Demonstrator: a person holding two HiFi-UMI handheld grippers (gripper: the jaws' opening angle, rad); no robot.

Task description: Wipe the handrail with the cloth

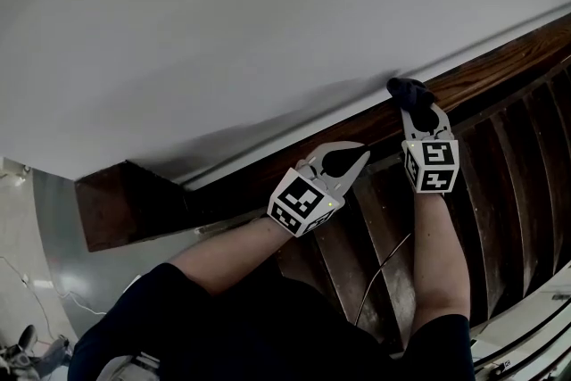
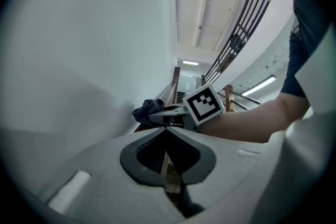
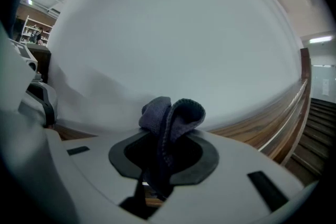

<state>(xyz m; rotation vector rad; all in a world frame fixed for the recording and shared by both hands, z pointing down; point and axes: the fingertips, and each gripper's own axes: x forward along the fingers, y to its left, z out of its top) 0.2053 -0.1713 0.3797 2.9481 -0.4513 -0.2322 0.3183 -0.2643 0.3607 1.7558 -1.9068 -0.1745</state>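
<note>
Jaws: right gripper pinches cloth | left gripper pressed together, empty | head view: cloth against handrail

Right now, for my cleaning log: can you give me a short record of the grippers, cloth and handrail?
right gripper: shut on cloth, up at the handrail
cloth: dark blue, bunched above the jaws, at the handrail's top edge by the wall
left gripper: shut, empty, near the handrail, left of the right gripper
handrail: dark wood, sloping
</note>
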